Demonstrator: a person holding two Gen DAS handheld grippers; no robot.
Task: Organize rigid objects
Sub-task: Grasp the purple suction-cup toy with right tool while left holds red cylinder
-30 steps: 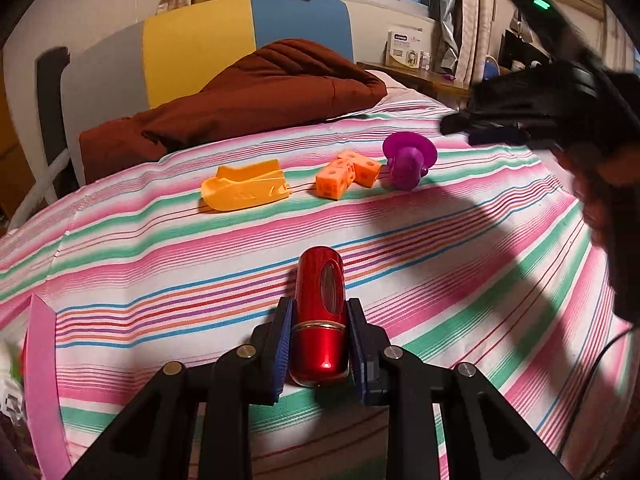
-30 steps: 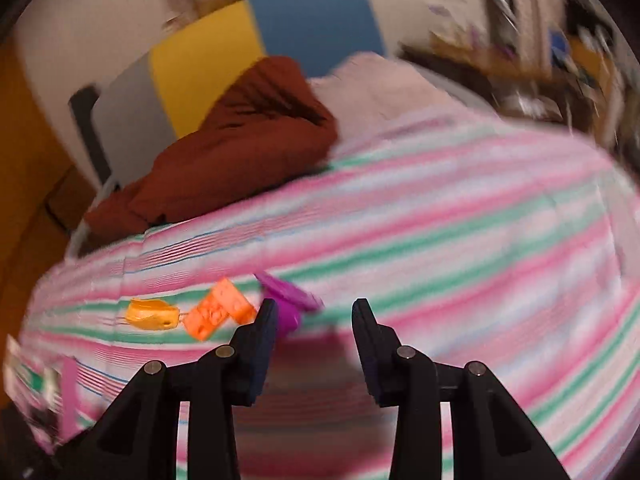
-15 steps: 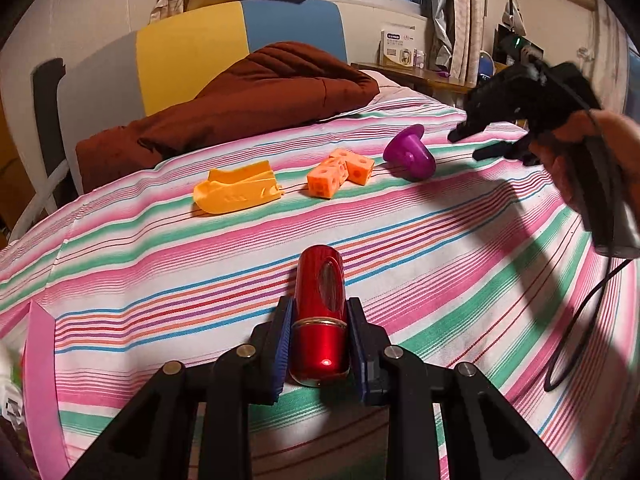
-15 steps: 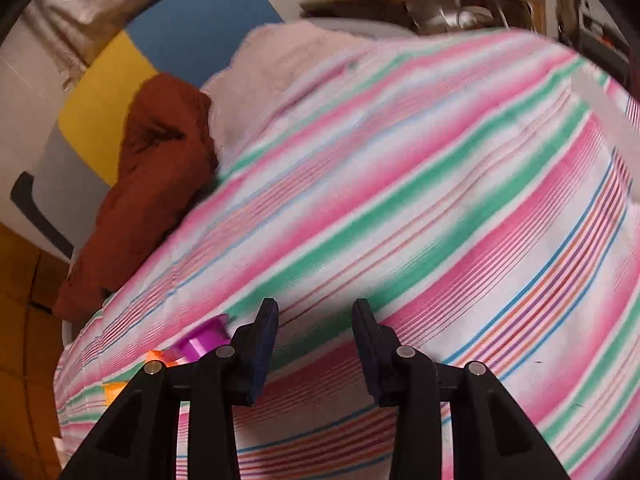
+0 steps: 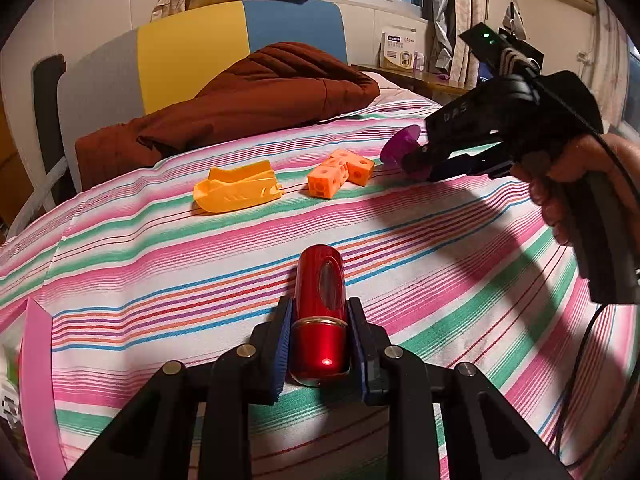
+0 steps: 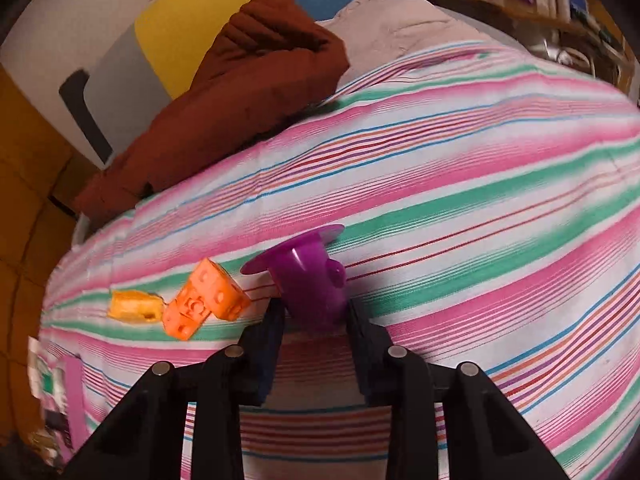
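On the striped bed (image 5: 120,248), the left tongs (image 5: 320,344) grip a red cylinder (image 5: 320,312). Right tongs (image 6: 314,316) have just been closing, pads against the purple cup (image 6: 312,280).

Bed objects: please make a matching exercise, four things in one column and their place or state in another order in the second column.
1. red cylinder
2. purple funnel piece
3. orange cube blocks
4. orange boat-shaped toy

A. between the right gripper fingers
B. lying free, leftmost in the row
C. clamped in the left gripper
D. lying free, middle of the row

Pairs: 1-C, 2-A, 3-D, 4-B
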